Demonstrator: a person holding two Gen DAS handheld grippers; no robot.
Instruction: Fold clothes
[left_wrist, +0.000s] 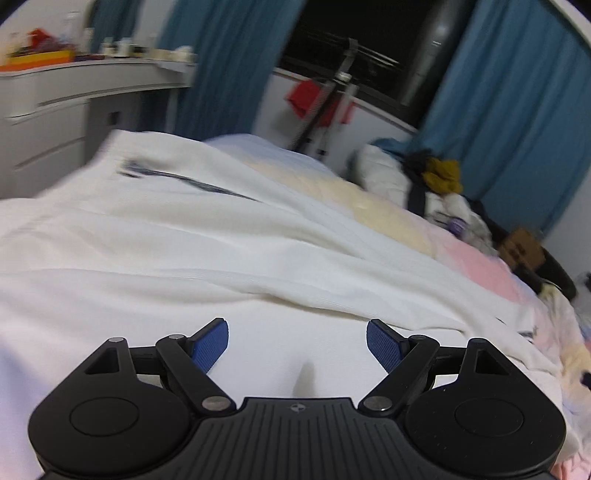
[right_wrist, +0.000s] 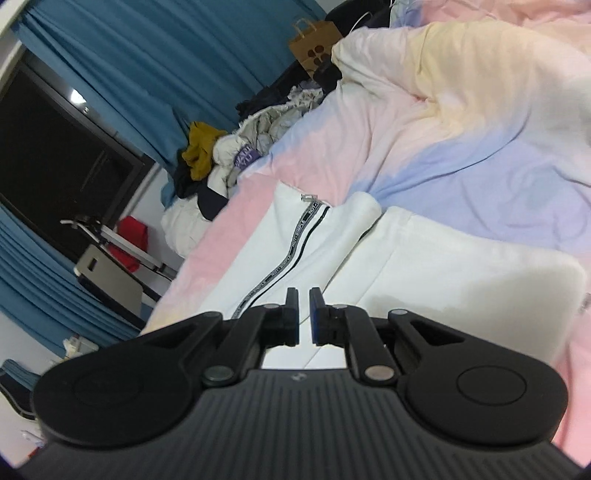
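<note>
The white garment (left_wrist: 184, 236) lies spread over the bed (right_wrist: 461, 155), covering most of the near and middle ground in the left wrist view, with a dark printed stripe blurred at its far left. Its right edge runs as a long diagonal fold from the far middle down toward the near right, and past that edge the pastel bedding shows in yellow and pink bands. The left gripper (left_wrist: 297, 345) hovers over the near part of the garment with its blue pads (left_wrist: 208, 345) spread wide and only flat cloth seen between them; no fabric is pinched. In the right wrist view the same white garment (right_wrist: 424, 266) lies near, its zipper with a black-and-white taped trim running from the far middle toward the gripper, and a thick rolled hem forming its far edge against the pink and blue bedding. The right gripper (right_wrist: 303, 314) has its fingers drawn to a narrow slit, with no cloth visibly caught between them. To the right and far side of the garment the bedding is open and rumpled. Along the bed's left edge sits a pile of clothes (right_wrist: 229, 147), with a brown paper bag (right_wrist: 314, 44) beyond it, teal curtains (right_wrist: 129, 55) and a dark window (right_wrist: 55, 147) behind.
</note>
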